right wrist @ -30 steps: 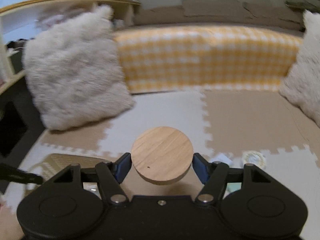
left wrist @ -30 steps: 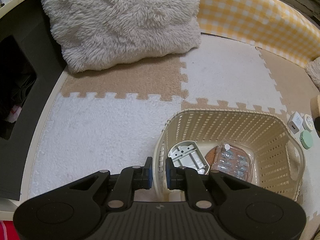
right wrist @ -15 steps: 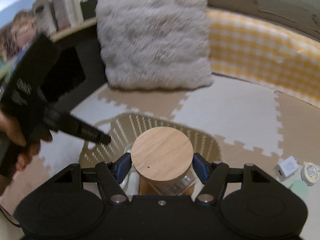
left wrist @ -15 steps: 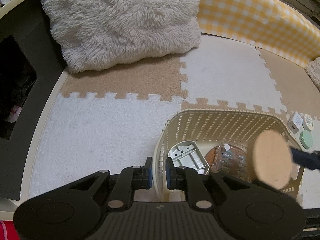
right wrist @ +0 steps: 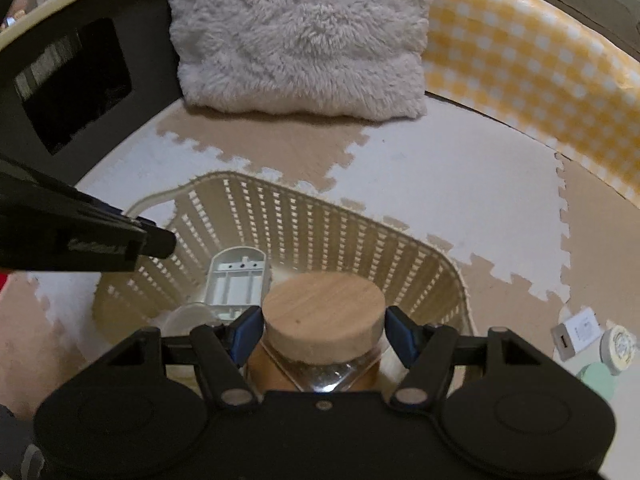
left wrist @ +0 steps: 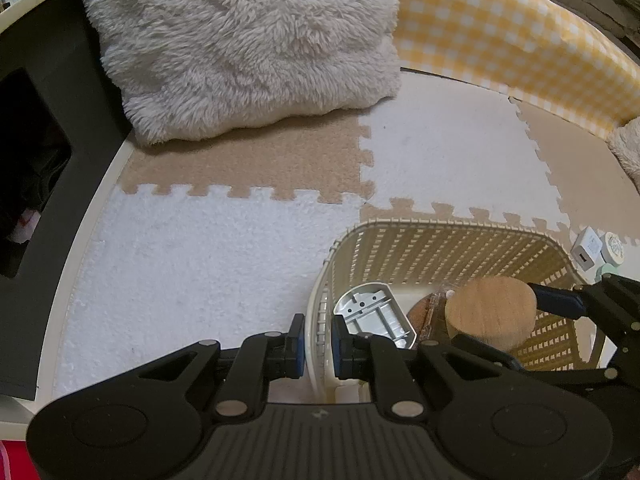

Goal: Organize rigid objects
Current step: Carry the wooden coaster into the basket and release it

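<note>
Hanging inside the cream lattice basket (right wrist: 400,240), the glass jar with a wooden lid (right wrist: 324,308) is clamped at its lid by the right gripper (right wrist: 323,330). Glass looks heavy, slick and breakable, so the stiff lid rim seems the safer hold. The left gripper (left wrist: 317,340) pinches the basket's near wall, steadying it.

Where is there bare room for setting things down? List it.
Free: the white mat between the fluffy cushion and the basket, and the white tile below the checked bolster. Crowded: the basket floor, and beside the charger.
</note>
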`<state>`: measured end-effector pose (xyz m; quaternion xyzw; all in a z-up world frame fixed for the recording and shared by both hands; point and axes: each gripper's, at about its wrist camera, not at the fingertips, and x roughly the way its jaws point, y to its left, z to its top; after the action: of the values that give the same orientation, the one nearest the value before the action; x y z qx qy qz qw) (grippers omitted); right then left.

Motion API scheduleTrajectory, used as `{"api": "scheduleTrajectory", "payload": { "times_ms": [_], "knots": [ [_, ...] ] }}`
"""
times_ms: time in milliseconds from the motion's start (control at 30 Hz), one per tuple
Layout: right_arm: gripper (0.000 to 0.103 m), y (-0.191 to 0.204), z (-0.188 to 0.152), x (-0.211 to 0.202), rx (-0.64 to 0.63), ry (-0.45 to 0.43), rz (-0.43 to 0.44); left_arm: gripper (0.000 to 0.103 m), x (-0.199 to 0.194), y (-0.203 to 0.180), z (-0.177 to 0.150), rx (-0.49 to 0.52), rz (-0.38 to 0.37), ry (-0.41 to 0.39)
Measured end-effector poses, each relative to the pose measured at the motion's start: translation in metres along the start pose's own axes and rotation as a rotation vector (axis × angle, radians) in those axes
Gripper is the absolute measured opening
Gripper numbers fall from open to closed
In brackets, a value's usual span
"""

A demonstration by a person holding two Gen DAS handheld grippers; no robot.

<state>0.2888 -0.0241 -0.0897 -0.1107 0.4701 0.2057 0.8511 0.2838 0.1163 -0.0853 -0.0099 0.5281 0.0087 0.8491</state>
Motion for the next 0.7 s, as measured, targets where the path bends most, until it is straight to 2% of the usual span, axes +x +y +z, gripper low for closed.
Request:
{"api": "scheduleTrajectory", "payload": {
  "times_ms": [700],
  "knots": [
    [0.073,0.0,-0.0019,-0.0021,-0.007,0.01,0.02,0.014,0.0001,-0.0001,0.0003,0.002,0.001,-0.001]
  ]
}}
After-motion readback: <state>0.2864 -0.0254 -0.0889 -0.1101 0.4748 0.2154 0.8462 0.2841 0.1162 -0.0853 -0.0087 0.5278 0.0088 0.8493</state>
